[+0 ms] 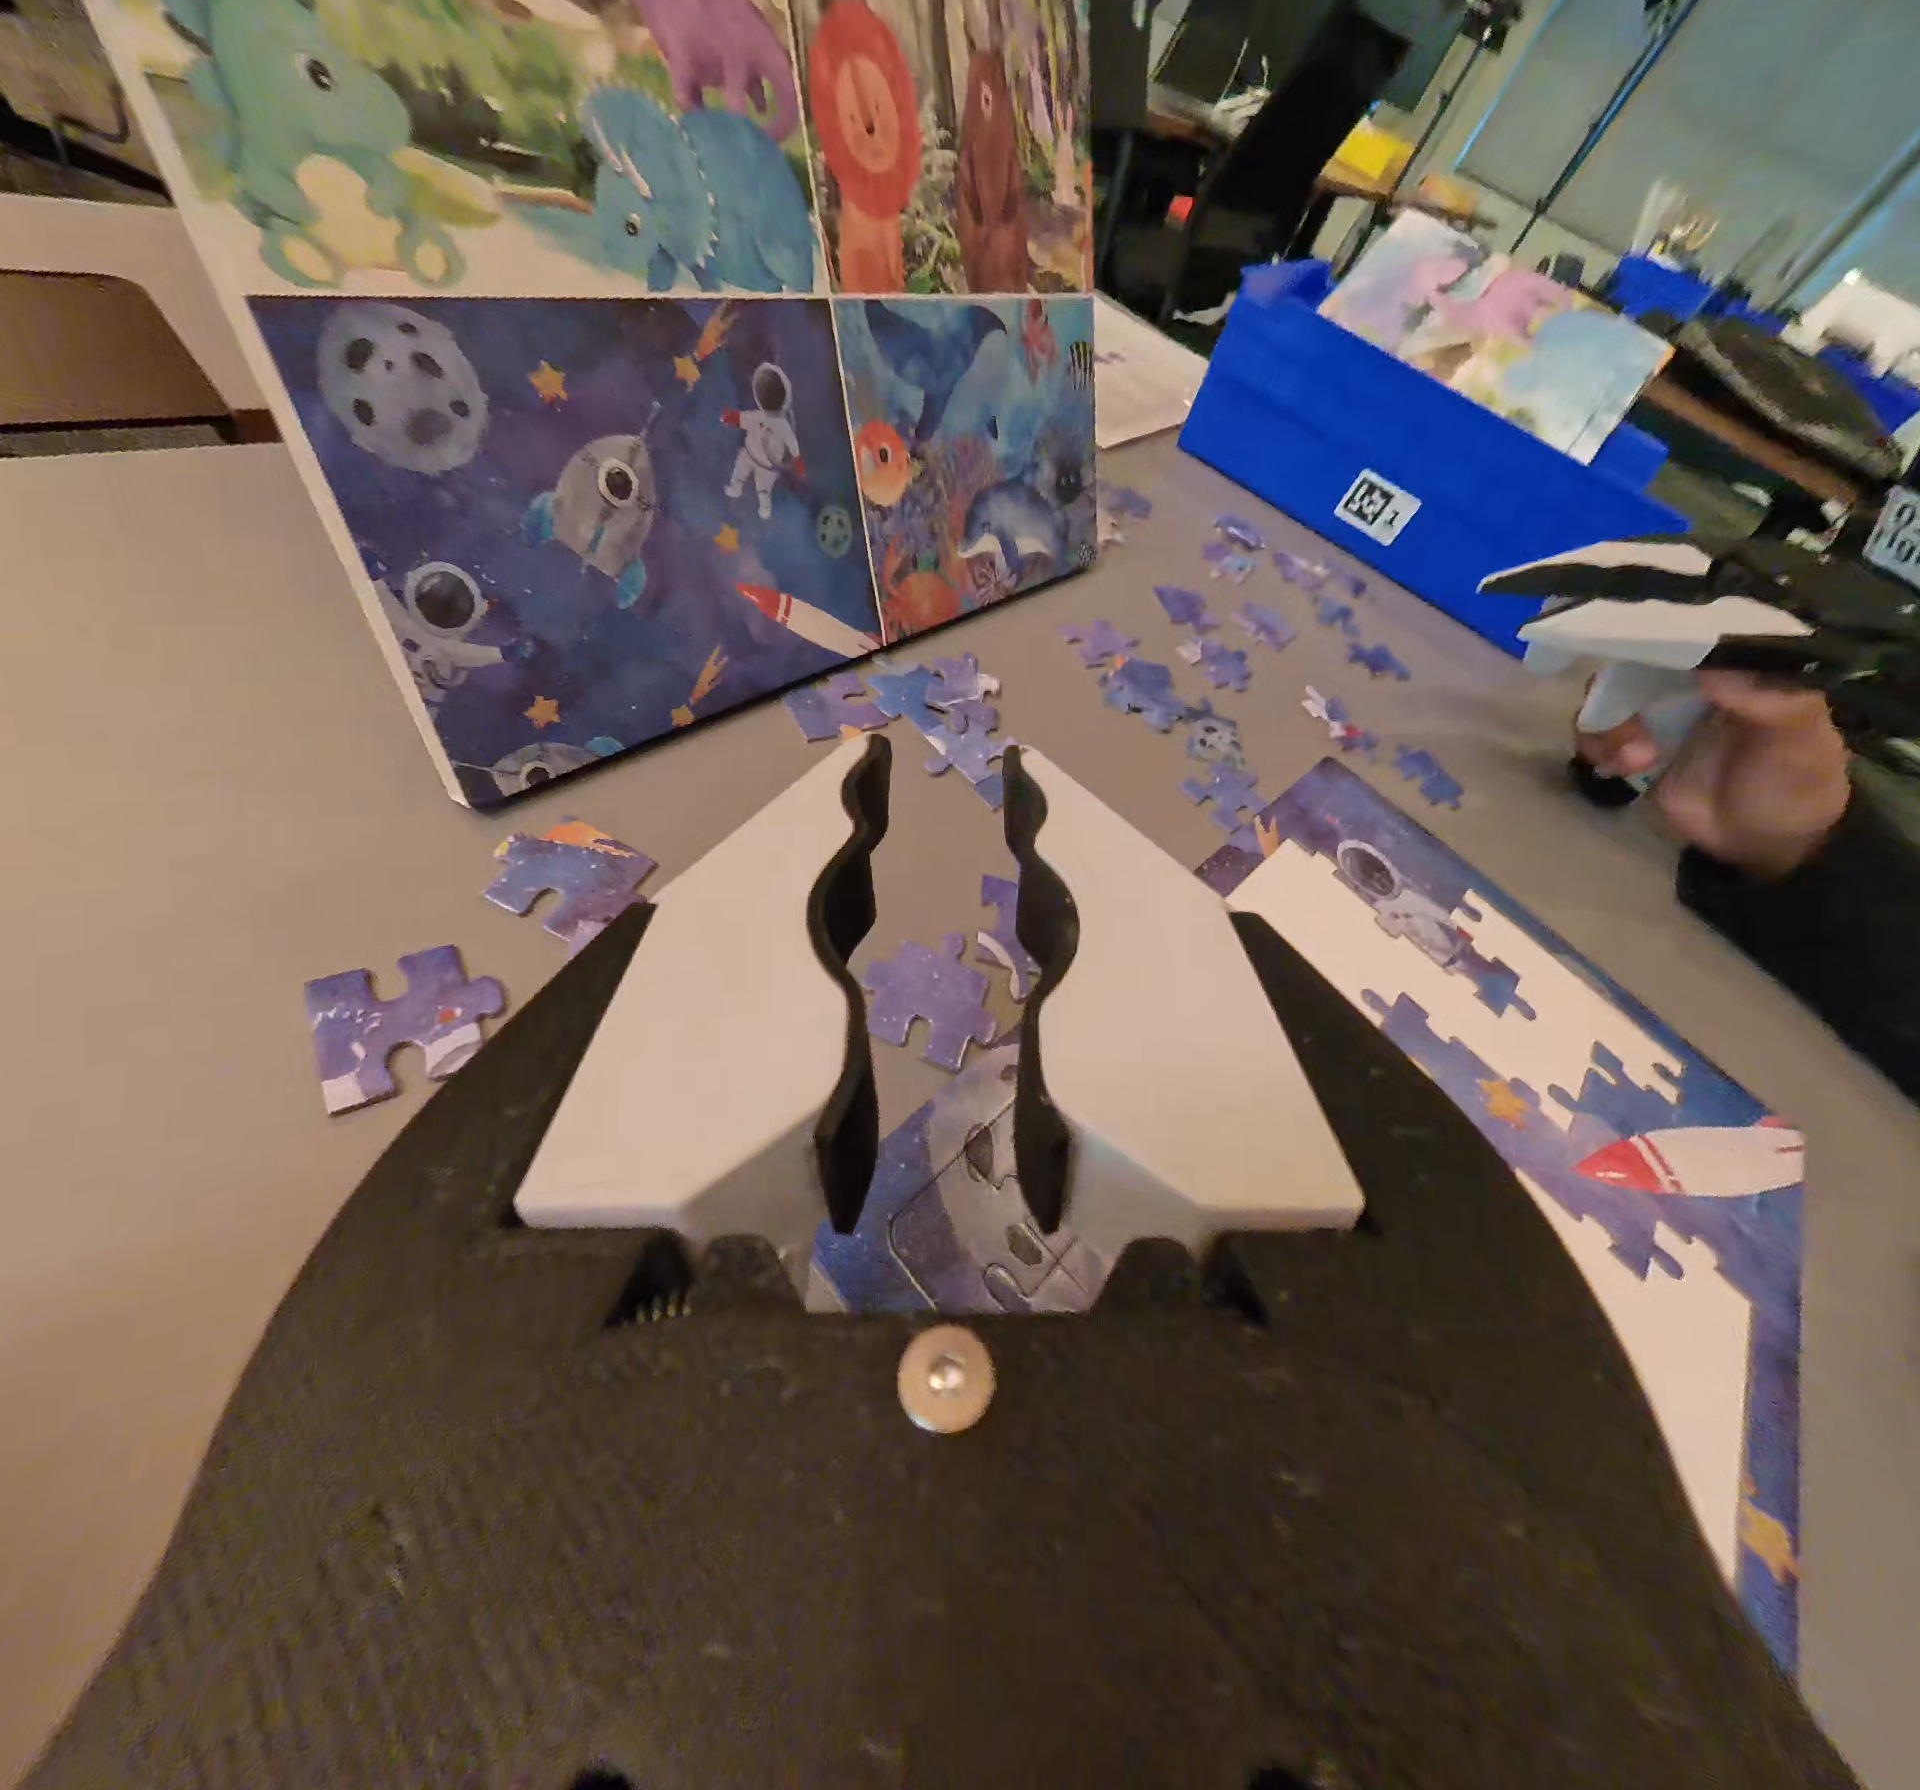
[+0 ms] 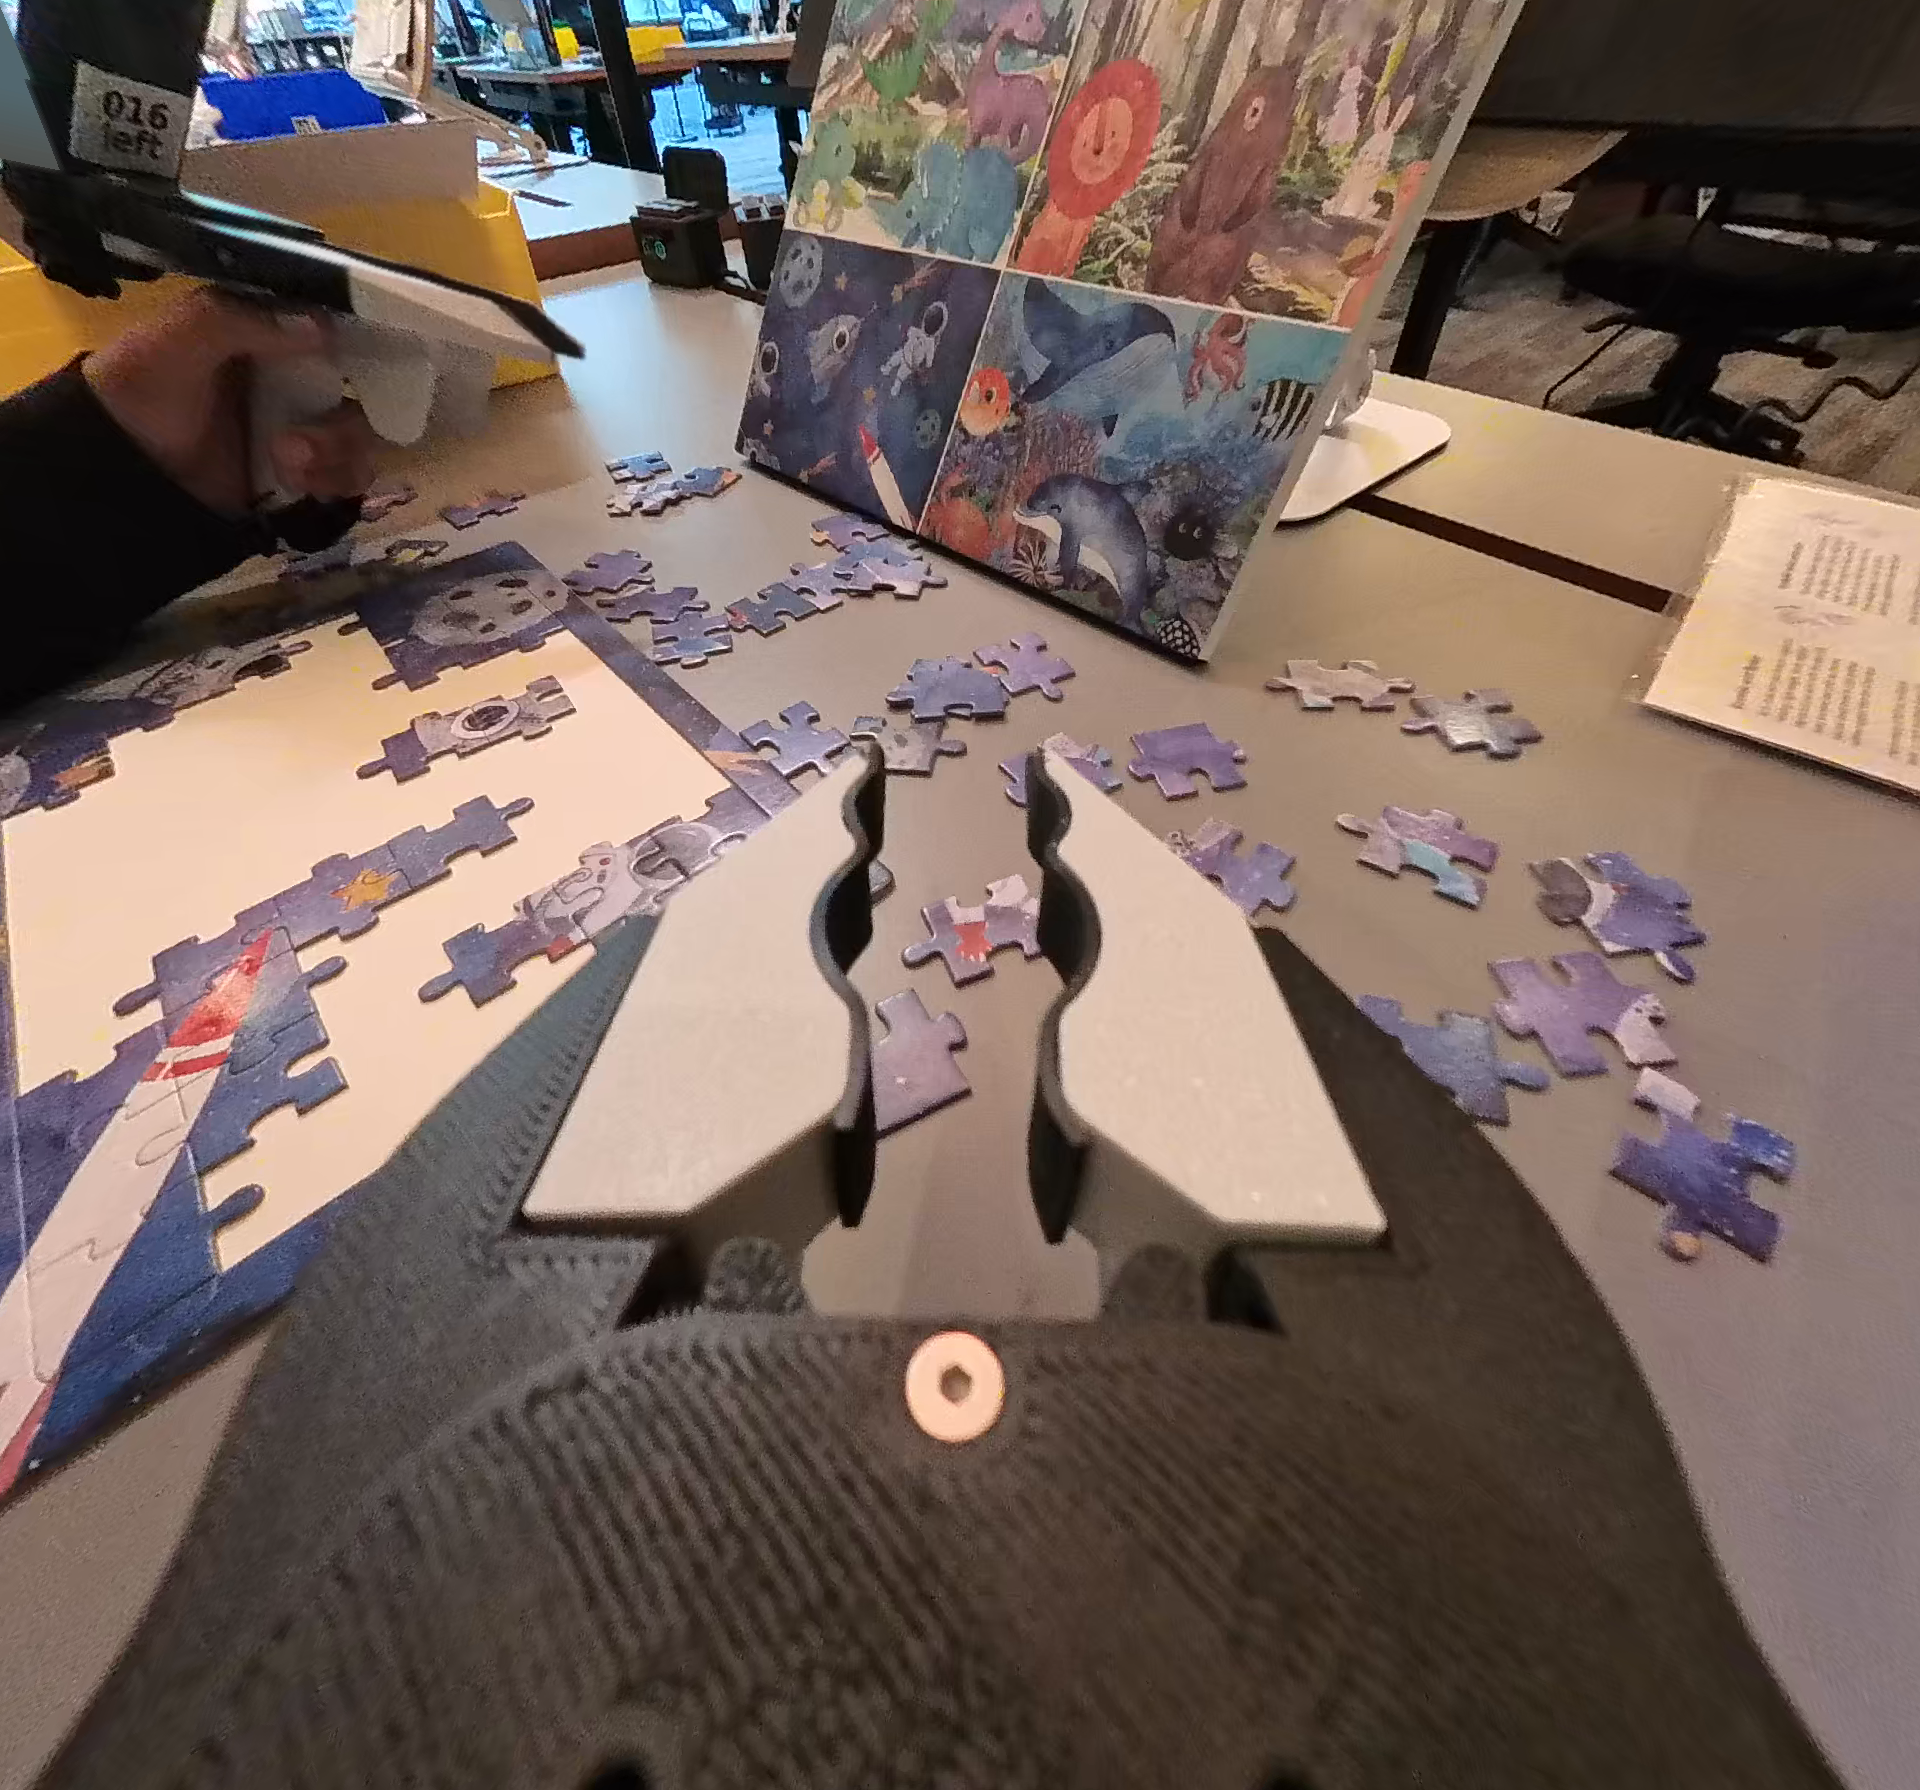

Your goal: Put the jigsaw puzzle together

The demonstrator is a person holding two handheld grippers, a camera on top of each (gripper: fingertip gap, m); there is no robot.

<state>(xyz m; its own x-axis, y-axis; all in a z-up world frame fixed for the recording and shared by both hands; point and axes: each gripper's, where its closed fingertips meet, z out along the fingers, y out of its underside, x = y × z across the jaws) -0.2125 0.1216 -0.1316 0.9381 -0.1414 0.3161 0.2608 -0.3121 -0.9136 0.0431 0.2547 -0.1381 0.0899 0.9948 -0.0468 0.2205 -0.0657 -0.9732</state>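
My left gripper (image 1: 945,751) is open and holds nothing; it hovers over the grey table (image 1: 208,701). A loose blue puzzle piece (image 1: 930,997) lies on the table beneath its jaws, untouched. My right gripper (image 2: 956,758) is also open and holds nothing. It hovers over loose pieces, one with a red mark (image 2: 977,930) and one plain blue (image 2: 914,1054). A partly assembled space puzzle on a white board (image 2: 312,805) lies to its left; the board also shows in the left wrist view (image 1: 1621,1325). Each gripper shows in the other's view, the right (image 1: 1621,608) and the left (image 2: 447,306).
A propped picture board (image 1: 582,514) with four scenes stands at the back, also in the right wrist view (image 2: 1091,286). A blue bin (image 1: 1351,431) sits at the far right, a yellow bin (image 2: 457,234) at the far left. A sleeved paper sheet (image 2: 1808,628) lies right. Several loose pieces (image 2: 1579,1008) are scattered about. My right fingertips sit around 30 cm from my left ones.
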